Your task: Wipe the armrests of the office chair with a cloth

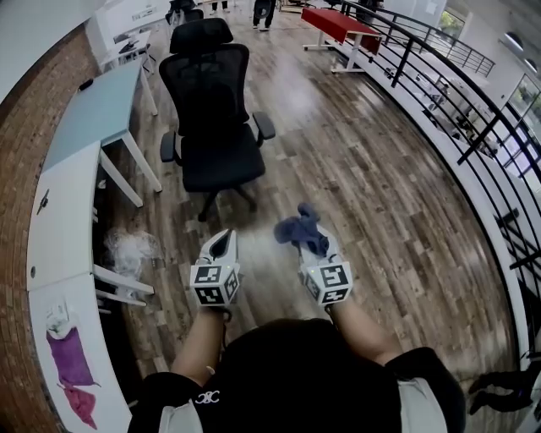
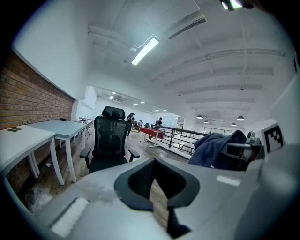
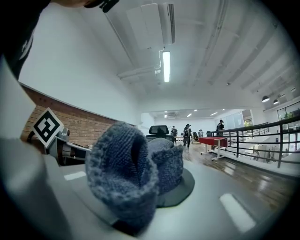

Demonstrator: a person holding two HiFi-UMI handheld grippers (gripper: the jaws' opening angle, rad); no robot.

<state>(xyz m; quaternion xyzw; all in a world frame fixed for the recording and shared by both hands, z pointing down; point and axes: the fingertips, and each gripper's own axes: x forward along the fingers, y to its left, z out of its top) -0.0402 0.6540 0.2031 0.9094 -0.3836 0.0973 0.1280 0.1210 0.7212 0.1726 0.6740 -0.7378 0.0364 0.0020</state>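
Observation:
A black office chair (image 1: 211, 118) stands on the wood floor ahead of me, facing me, with its armrests at left (image 1: 168, 146) and right (image 1: 265, 125). Both grippers hang in the air well short of it. My right gripper (image 1: 309, 243) is shut on a crumpled blue-grey knit cloth (image 1: 300, 228), which bulges out of the jaws and fills the right gripper view (image 3: 136, 173). My left gripper (image 1: 223, 243) is shut with nothing in it. The left gripper view shows the chair (image 2: 110, 140) beyond the closed jaws and the cloth (image 2: 213, 147) at its right.
White desks (image 1: 93, 110) line the brick wall at left, one with purple cloths (image 1: 69, 359) on it. A crumpled plastic bag (image 1: 128, 247) lies under the near desk. A black railing (image 1: 439, 93) curves along the right. A red table (image 1: 342, 24) and people stand far back.

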